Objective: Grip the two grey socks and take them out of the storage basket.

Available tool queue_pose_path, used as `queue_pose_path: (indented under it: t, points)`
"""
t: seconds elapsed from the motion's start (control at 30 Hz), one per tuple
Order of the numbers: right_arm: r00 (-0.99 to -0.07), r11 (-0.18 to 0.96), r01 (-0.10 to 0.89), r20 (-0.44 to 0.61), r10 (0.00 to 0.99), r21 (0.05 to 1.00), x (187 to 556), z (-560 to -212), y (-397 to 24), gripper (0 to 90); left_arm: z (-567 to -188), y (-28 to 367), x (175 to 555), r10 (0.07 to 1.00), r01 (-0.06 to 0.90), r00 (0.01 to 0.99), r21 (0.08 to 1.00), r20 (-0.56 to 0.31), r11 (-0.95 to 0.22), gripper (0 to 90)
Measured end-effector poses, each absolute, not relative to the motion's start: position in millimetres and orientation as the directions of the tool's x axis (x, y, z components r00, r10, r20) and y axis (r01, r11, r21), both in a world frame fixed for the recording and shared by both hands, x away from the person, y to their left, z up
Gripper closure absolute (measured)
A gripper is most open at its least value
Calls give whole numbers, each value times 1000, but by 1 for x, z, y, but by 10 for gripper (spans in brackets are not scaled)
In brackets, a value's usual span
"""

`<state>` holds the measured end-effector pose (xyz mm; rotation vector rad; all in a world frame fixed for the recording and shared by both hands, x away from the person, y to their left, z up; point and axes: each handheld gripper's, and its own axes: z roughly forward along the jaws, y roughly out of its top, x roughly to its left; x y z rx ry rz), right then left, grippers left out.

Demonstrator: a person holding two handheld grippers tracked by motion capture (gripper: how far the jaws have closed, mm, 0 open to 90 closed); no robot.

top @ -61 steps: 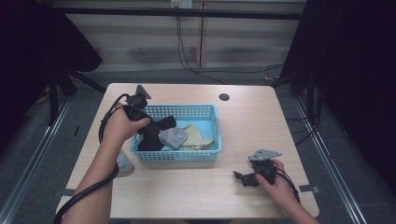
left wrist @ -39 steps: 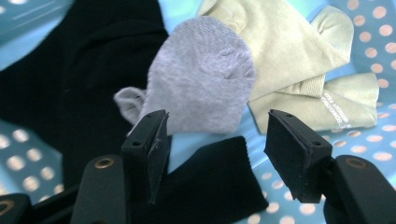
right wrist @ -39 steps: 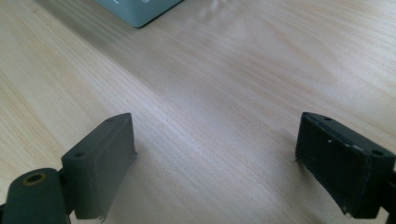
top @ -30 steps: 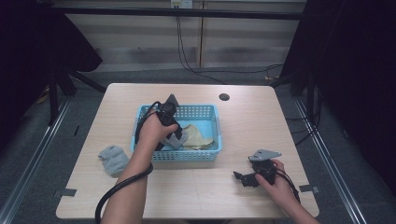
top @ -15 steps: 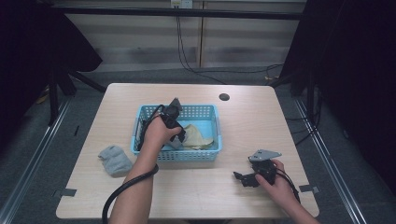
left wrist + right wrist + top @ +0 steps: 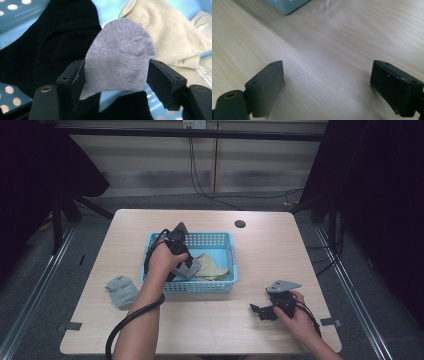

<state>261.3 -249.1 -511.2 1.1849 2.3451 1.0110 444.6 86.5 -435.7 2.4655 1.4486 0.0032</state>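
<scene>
One grey sock lies in the blue basket between the spread jaws of the left gripper, which have just been opening; one pad touches its edge, the other stands apart. Black cloth and a beige sock lie beside it. Another grey sock rests on the table left of the basket. Right gripper rests spread wide on bare wood.

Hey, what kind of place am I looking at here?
Probably a lab or recording workspace: a bare wooden table on grey carpet, black curtains at the sides, and cables running down the back wall.
</scene>
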Motion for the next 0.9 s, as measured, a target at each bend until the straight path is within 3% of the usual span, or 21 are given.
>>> queue_pose_path:
  t: [0.53,0.9]
  points:
    - [-606,408,563,23,795,719,261,-511,-249,113,-454,85,445,871,865,480,222,-105,-450,335]
    - [-604,406,566,26,797,718,261,-511,-249,113,-456,85,440,855,844,517,195,-52,-499,559]
